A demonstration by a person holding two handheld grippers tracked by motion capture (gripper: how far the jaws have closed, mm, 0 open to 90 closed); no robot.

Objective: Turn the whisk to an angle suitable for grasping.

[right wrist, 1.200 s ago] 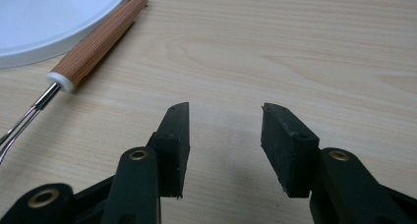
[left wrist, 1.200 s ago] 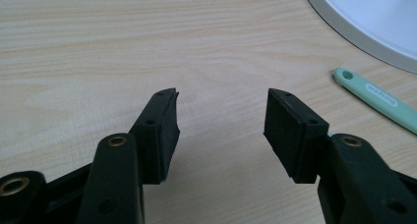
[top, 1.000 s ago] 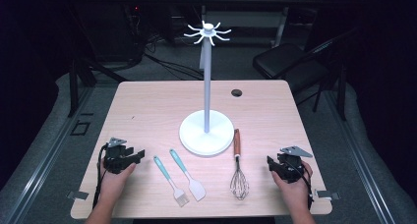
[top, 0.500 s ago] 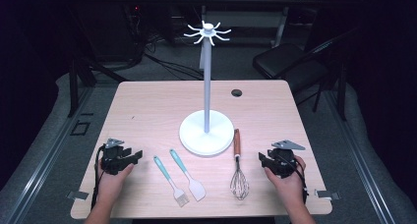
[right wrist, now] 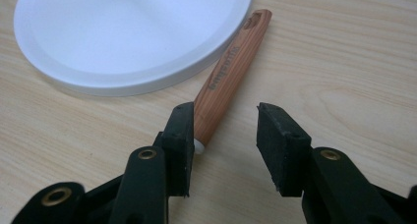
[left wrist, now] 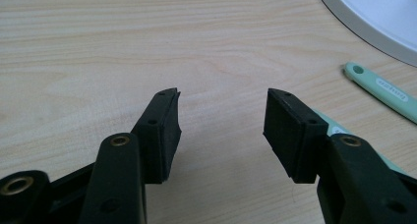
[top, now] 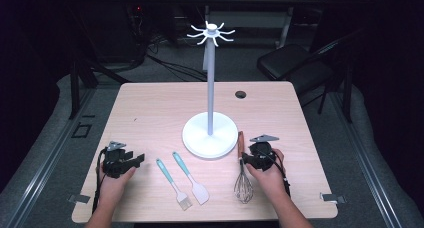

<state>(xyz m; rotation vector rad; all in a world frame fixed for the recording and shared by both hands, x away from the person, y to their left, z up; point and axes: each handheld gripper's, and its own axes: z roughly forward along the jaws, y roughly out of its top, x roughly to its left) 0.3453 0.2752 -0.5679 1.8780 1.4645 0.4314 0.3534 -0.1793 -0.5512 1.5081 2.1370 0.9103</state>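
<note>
A: Where's the whisk (top: pixel 243 180)?
B: Flat on the surface (top: pixel 150 113), wooden handle beside the white stand base (top: pixel 210 138).
A: The right claw (right wrist: pixel 223 135)?
B: Jaws apart, just opening, handle end by one pad, unpressed. Left claw (left wrist: pixel 221 121) apart, empty.

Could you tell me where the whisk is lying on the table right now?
In the high view the whisk lies near the table's front edge, right of centre, its wooden handle beside the white stand's base, with the right gripper over it.
</note>
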